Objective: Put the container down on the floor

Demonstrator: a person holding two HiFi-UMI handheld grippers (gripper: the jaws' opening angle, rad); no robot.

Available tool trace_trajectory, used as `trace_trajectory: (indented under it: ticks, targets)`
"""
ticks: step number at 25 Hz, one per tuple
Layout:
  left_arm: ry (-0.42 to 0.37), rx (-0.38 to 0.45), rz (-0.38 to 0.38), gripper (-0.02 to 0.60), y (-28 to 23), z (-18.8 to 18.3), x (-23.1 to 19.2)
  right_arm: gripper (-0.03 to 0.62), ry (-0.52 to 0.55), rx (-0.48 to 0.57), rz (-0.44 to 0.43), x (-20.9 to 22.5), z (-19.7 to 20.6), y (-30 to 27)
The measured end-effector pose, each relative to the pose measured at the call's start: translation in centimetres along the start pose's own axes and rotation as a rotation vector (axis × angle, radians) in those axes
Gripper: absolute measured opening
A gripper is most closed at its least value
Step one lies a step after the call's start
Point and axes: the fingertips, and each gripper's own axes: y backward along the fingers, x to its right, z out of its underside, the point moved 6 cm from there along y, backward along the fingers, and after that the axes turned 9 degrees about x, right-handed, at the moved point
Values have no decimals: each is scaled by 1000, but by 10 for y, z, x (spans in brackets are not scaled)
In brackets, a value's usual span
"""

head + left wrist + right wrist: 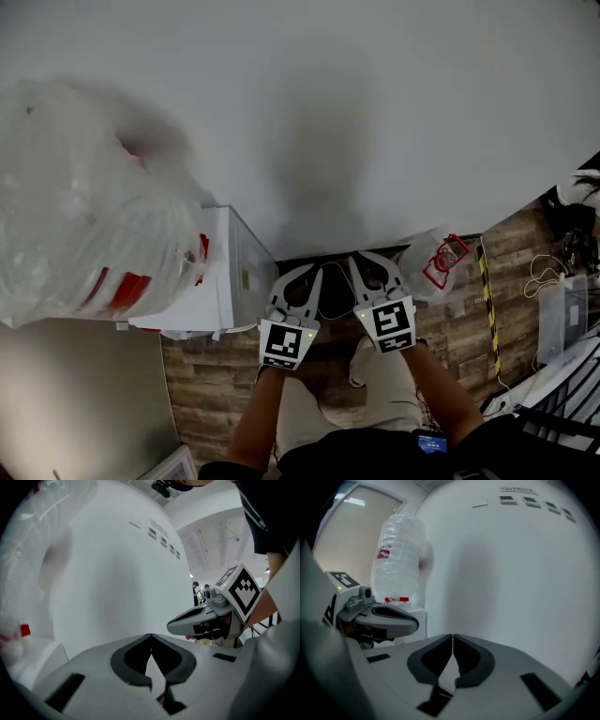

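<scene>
Container (84,206), as I take the tall clear plastic-wrapped bulk with red labels to be, is in neither hand-held gripper yet. Nearest, the person's two forearms reach forward side by side. The left hand-held gripper (151,637) has its jaws pressed together with nothing between them, and the right hand-held gripper (453,638) is the same, closed and empty. Both point roughly level at the white wall (375,112), close beside each other. To their left stands a white cabinet (220,281), and the container sits on top of it, well above the wood-pattern floor (216,384). A smaller plastic bag with red print (436,262) lies on the floor by the wall to the right.

The step in hand looks like the approach, before any grasp. The next move calls for swinging both grippers left toward the cabinet top and opening the jaws. The soft, bulky wrap probably needs a hold on both sides before it can be lowered to the floor.
</scene>
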Motion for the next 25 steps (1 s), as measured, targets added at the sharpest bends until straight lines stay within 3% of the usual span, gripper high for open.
trace_trajectory:
  ticks: [10, 14, 25]
  targets:
    - [40, 61, -26, 18, 48, -128, 3, 31, -19, 37, -24, -28, -119, 47]
    - [13, 96, -17, 18, 79, -174, 15, 31, -21, 73, -35, -52, -159, 83]
    - [13, 143, 20, 18, 138, -228, 34, 31, 19, 127, -6, -94, -203, 141]
